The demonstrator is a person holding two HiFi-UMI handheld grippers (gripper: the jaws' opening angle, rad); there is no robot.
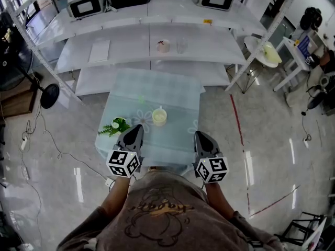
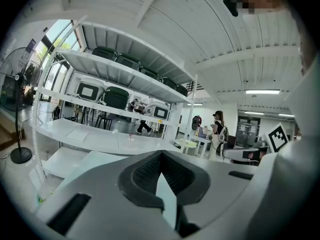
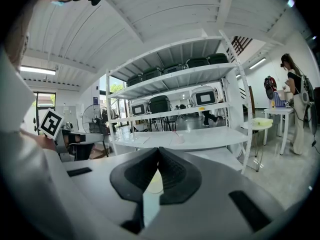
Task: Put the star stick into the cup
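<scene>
Plainly overhead — cup [image 1: 159, 116] on table [image 1: 175, 90]

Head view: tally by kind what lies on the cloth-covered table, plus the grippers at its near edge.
cup: 1
leafy green sprig: 1
grippers: 2, the left gripper and the right gripper, both shut
green speck farther back: too small to tell, not counted
total: 4

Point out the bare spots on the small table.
Free: the far half of the table beyond the cup, and the strip right of the cup. Crowded: the near-left corner, with the plant beside the left hand-held gripper.
</scene>
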